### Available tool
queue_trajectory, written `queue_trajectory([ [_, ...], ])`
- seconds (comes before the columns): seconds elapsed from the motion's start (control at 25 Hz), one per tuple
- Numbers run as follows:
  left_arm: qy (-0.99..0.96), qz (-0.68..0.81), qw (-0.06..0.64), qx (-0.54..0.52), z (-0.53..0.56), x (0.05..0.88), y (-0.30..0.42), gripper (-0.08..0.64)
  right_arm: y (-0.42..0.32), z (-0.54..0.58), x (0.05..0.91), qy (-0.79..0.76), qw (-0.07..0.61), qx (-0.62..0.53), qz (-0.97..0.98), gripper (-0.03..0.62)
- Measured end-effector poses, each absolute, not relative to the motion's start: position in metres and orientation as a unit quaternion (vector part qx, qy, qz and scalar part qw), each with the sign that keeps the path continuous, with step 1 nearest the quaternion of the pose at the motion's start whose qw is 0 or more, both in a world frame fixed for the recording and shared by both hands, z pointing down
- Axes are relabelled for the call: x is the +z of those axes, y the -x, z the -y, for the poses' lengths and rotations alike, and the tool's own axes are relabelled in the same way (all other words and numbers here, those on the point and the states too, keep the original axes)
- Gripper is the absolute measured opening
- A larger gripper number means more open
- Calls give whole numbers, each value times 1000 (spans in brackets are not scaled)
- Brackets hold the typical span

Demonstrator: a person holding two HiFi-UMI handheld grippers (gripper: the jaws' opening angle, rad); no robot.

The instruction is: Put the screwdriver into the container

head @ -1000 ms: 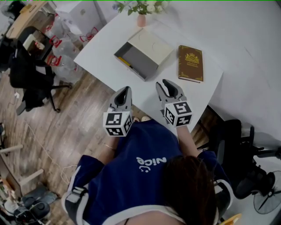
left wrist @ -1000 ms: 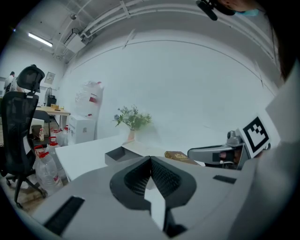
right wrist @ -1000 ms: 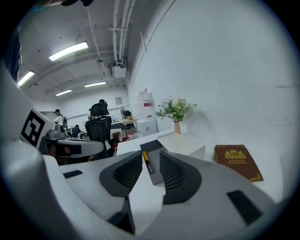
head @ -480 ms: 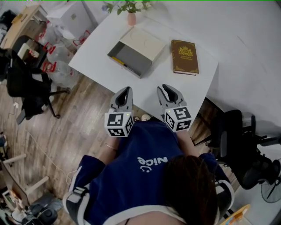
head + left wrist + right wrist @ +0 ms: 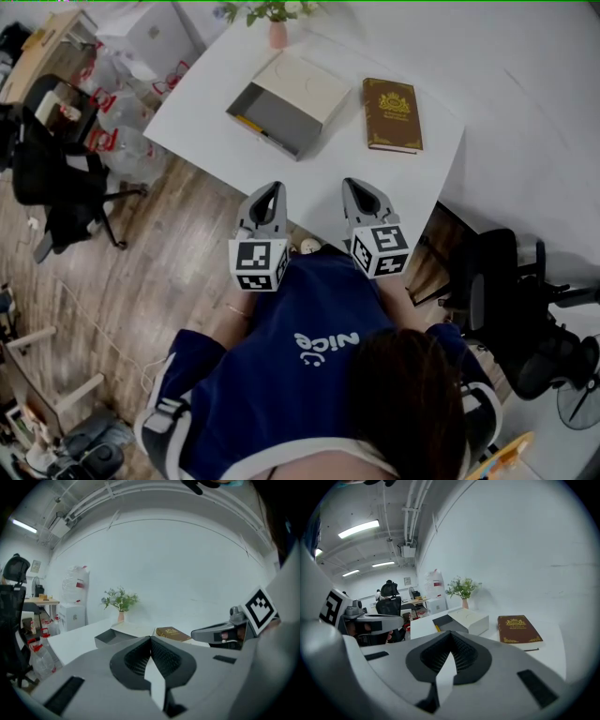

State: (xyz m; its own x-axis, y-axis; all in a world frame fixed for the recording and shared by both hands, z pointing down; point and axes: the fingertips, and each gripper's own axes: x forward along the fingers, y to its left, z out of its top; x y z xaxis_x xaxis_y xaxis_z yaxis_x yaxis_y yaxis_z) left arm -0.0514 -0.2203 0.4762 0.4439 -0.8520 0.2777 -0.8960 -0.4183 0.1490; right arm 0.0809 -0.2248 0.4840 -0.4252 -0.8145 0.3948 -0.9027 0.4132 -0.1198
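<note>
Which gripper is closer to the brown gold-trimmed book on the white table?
Right. The right gripper, jaws just closed on nothing, is below the brown book in the head view; the left gripper is further to its lower left.

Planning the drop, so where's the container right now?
In the head view, the container sits left of centre on the white table, with the brown book to its right and the pink vase just beyond it.

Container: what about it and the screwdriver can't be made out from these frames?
- Head view: yellow item in the container, too small to identify as the screwdriver.
- Right gripper view: only a yellow sliver shows; the low angle and the container's near wall hide the rest.
- Head view: the plant is cut off by the top edge.
</note>
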Motion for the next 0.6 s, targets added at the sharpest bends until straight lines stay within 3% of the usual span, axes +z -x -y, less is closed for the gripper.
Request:
queue_trajectory([
  [0.6,-850,510,114,72,223,457,28,17,-85,232,473,-505,141,128,842,21],
])
